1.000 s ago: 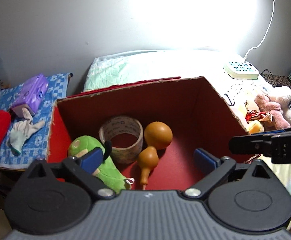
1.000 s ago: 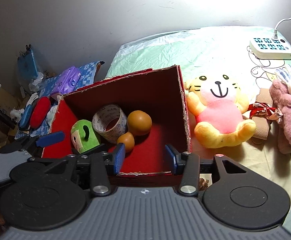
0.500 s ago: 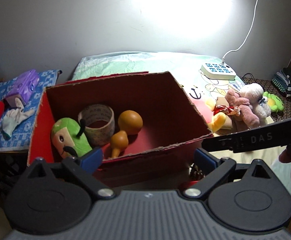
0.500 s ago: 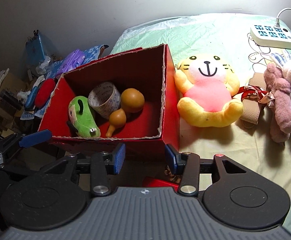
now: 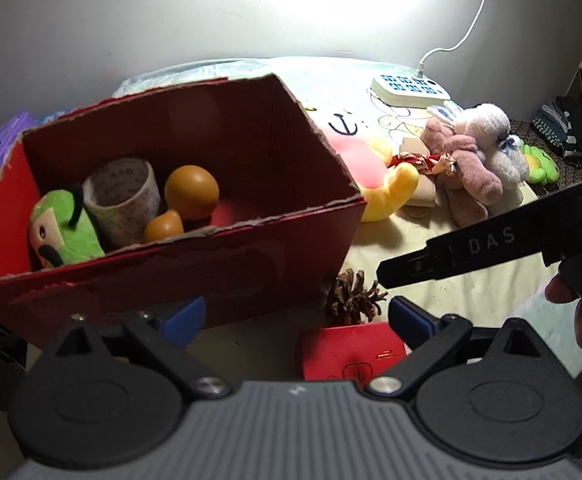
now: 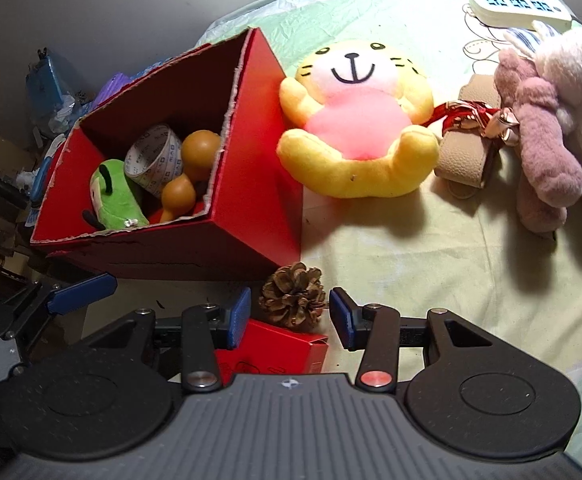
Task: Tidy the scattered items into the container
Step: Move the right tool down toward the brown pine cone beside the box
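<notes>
Both tongs pulled back — right tongs point(image 6: 289, 318), wide, now flank the pine cone point(image 6: 293, 299); left tongs point(image 5: 297, 316) wide.

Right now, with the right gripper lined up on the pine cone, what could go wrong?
1. The pine cone sits tight against the red box wall and a small red carton; the right gripper may nudge either.
2. Its stiff scales could slip from the open jaws.
3. The left gripper hovers nearby, so they may collide.
</notes>
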Available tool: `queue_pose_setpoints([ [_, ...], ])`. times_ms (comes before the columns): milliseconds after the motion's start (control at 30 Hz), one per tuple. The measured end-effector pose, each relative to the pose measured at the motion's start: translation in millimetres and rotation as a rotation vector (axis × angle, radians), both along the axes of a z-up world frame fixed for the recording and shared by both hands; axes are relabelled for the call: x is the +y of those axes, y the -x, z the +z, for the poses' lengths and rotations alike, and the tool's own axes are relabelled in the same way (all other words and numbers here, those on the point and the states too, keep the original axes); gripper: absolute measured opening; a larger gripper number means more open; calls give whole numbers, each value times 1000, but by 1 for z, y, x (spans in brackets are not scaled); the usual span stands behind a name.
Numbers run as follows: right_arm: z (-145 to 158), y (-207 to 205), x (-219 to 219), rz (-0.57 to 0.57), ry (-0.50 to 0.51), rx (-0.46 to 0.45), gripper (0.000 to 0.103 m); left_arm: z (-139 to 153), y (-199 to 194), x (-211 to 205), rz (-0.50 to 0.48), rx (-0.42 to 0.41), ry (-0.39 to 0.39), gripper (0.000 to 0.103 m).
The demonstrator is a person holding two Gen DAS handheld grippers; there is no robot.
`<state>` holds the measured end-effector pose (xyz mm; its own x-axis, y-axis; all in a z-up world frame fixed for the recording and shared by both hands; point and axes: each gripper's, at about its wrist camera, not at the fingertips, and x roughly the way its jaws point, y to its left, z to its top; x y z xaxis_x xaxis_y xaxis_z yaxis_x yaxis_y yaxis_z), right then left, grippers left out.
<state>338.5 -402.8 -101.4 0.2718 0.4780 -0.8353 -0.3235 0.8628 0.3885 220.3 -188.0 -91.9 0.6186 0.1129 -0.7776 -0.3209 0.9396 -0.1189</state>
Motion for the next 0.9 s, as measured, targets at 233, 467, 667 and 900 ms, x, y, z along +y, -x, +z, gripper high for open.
queue_pose_setpoints([
  [233,-23,-6,-19,-66,-7,47,47,-29,-20,1,11,59,63,99],
  [467,-31,-10,-26,-56,-62,84,47,-33,-32,-2,-21,27,68,99],
  [667,-41,-15,-33,-61,-118,109,48,-44,-44,-11,-58,5,60,100],
  [900,-52,-22,-30,-34,-172,145,48,-54,-52,-10,-27,21,104,100],
])
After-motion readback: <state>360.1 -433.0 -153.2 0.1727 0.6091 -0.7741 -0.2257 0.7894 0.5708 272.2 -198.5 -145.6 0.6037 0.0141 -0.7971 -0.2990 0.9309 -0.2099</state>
